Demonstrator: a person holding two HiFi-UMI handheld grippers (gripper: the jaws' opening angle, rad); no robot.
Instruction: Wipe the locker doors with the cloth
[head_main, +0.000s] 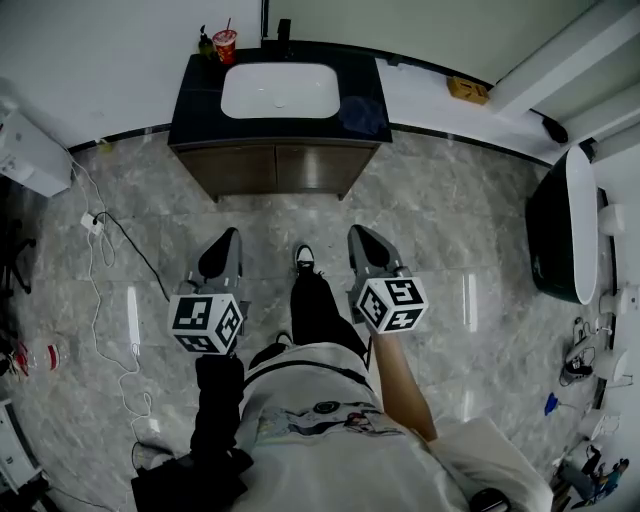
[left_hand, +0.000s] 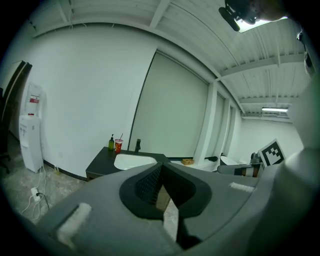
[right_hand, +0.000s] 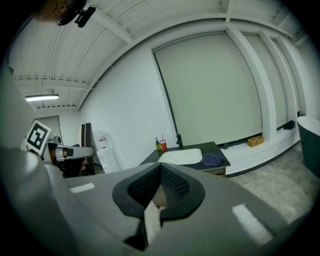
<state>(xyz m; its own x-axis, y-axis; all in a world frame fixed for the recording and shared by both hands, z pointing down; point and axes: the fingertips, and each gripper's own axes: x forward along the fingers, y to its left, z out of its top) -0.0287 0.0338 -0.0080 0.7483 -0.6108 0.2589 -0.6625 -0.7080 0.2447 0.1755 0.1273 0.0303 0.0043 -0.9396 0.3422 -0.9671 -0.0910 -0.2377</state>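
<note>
A dark blue cloth (head_main: 362, 115) lies crumpled on the right end of a black sink counter (head_main: 195, 105) against the far wall; in the right gripper view the cloth (right_hand: 214, 159) sits beside the basin. Both grippers are held side by side at waist height, a good step short of the counter and pointing toward it. My left gripper (head_main: 225, 237) (left_hand: 161, 168) has its jaws together with nothing between them. My right gripper (head_main: 360, 233) (right_hand: 160, 168) is likewise shut and empty. I see no locker doors in any view.
A white basin (head_main: 279, 90), black faucet (head_main: 284, 30), red cup (head_main: 226, 45) and green bottle (head_main: 206, 42) are on the counter. A white dispenser (head_main: 30, 155) and floor cables (head_main: 100, 260) are left, a dark tub (head_main: 555, 235) right, and a wooden box (head_main: 467, 90) on the ledge.
</note>
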